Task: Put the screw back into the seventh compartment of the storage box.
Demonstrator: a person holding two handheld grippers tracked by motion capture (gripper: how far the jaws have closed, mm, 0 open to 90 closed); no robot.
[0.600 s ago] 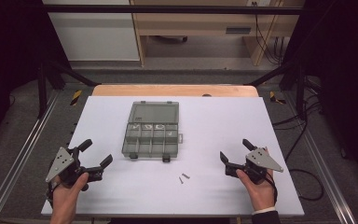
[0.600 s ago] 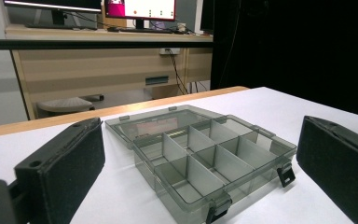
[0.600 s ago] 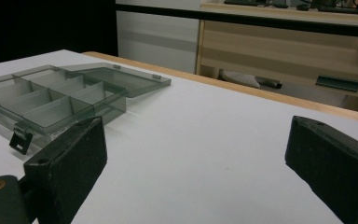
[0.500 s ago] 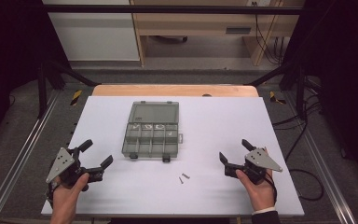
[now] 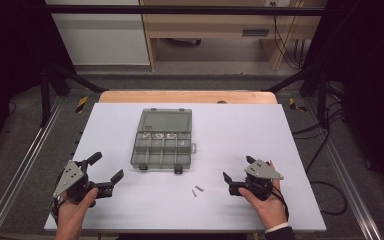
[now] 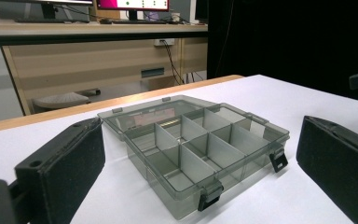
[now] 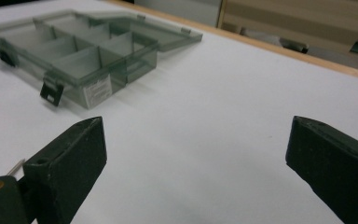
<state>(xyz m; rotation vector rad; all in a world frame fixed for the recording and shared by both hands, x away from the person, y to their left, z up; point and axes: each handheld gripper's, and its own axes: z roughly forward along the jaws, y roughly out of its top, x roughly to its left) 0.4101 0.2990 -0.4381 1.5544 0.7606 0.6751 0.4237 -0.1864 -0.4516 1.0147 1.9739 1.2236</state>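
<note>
While both grippers rest near my edge of the white bench [image 5: 280, 130], I judge I am at the very start: nothing is picked up yet. One bench carries everything. On it, slightly left of centre, sits one grey see-through organiser box [image 5: 161, 145], lid swung flat open away from me, its tray split into eight compartments, two black latches on the near wall. Some small pale items lie in the far row of compartments, too small to identify. Next come my two tools: the left gripper [image 5: 103, 172], jaws spread wide and empty, well to the left of the box, and the right gripper [image 5: 236, 175], likewise released and holding nothing. Smallest are two short metal pins [image 5: 196, 190], lying side by side on bare bench between box and right gripper. My next move, I think, calls for lowering the right gripper leftward over one pin and pinching it flat off the surface, a fiddly grasp.
</note>
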